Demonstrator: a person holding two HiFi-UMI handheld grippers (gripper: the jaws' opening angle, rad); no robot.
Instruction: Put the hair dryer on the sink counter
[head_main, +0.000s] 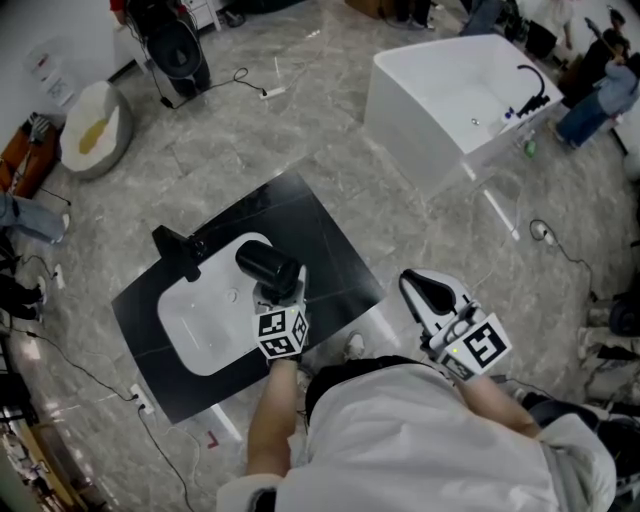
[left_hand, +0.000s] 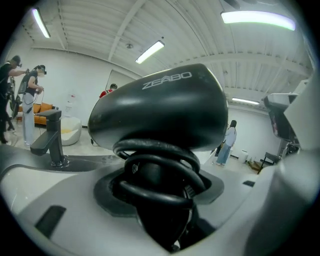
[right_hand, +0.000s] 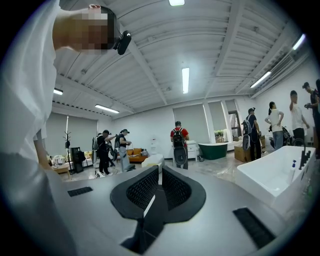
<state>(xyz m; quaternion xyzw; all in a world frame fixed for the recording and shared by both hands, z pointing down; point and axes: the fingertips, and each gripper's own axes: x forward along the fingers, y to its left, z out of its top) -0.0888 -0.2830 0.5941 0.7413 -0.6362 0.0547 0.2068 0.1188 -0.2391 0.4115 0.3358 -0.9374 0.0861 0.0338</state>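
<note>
A black hair dryer (head_main: 265, 265) with its cord coiled round the handle is clamped in my left gripper (head_main: 285, 295), over the right rim of the white sink basin (head_main: 205, 325). The basin is set in a black counter (head_main: 315, 225). In the left gripper view the dryer (left_hand: 160, 107) fills the middle, its handle and cord wedged between the jaws of the left gripper (left_hand: 157, 200). A black faucet (head_main: 180, 250) stands at the basin's far left, also seen as the faucet (left_hand: 52, 135). My right gripper (head_main: 425, 290) hangs off the counter near my body, shut and empty (right_hand: 159, 187).
A white bathtub (head_main: 450, 100) stands on the grey stone floor beyond the counter to the right. A round white tub (head_main: 95, 130) sits far left. Cables and a power strip (head_main: 270, 92) lie on the floor. Several people stand in the room's background.
</note>
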